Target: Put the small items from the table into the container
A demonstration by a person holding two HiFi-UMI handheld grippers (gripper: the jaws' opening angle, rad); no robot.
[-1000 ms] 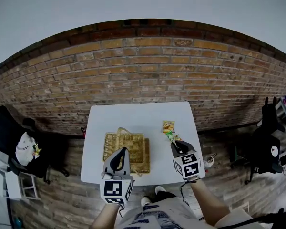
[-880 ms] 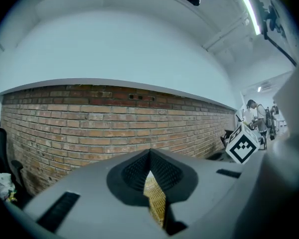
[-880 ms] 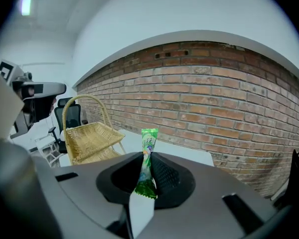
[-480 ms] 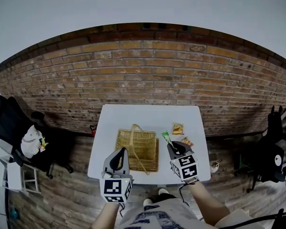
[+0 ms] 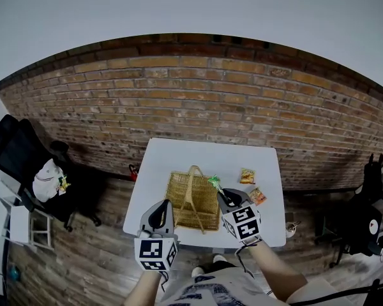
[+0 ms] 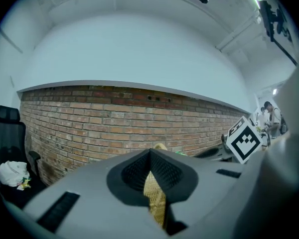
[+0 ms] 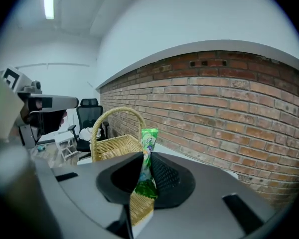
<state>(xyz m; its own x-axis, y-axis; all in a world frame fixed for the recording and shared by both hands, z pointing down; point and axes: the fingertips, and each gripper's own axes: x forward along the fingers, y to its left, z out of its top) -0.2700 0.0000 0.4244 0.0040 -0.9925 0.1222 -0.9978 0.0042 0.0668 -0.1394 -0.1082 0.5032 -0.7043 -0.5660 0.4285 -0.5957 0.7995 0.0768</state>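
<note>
The right gripper (image 5: 225, 196), jaws pinching the green sachet (image 5: 213, 182), has carried it away from two packets (image 5: 246, 175) on the counter (image 5: 179, 155) to just above the wicker basket (image 5: 173, 199) rim — release is probably next — while the left gripper (image 5: 161, 209) has its jaws pressed together, empty

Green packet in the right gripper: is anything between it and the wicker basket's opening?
Nothing visible blocks it. The green packet, pinched in the right gripper, is at the wicker basket's right rim. The basket's handle arches over the middle, left of the packet, leaving the right half open.
</note>
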